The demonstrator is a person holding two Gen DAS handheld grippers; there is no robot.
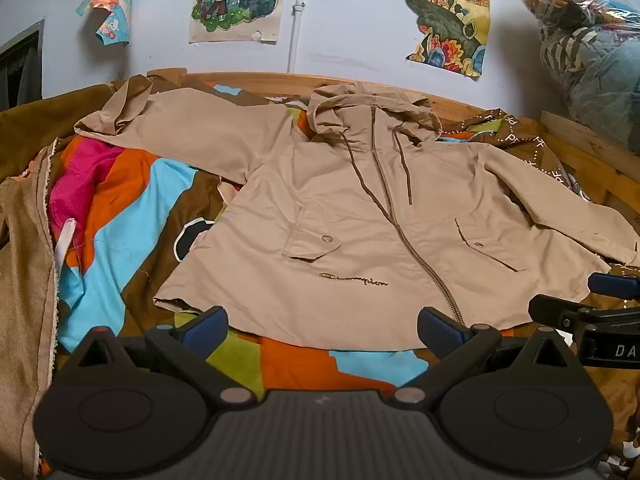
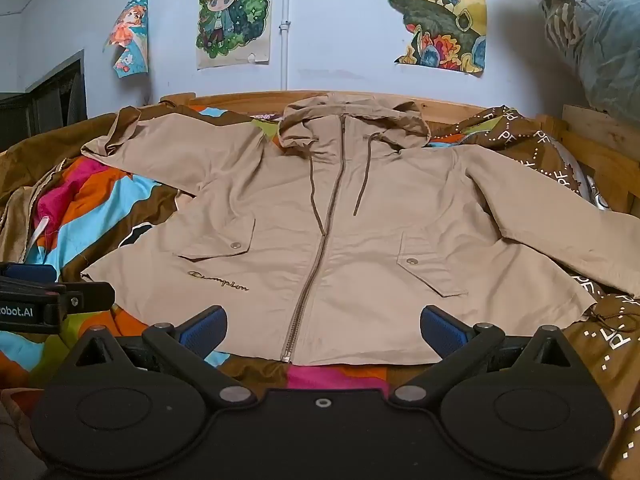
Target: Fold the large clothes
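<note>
Right wrist: "Champion" script (image 2: 218, 281) on jacket (image 2: 360, 240)

The left tongs (image 1: 322, 330) stand wide apart, their blue-padded fingers (image 1: 206, 328) spread and clasping nothing, pointing level and forward. The right tongs (image 2: 322, 330) stand spread just as wide, their blue pads (image 2: 442, 332) bare and empty. The two are held side by side at about the same height: the right tongs show at the right edge of the left wrist view, and the left ones at the left edge of the right wrist view.
</note>
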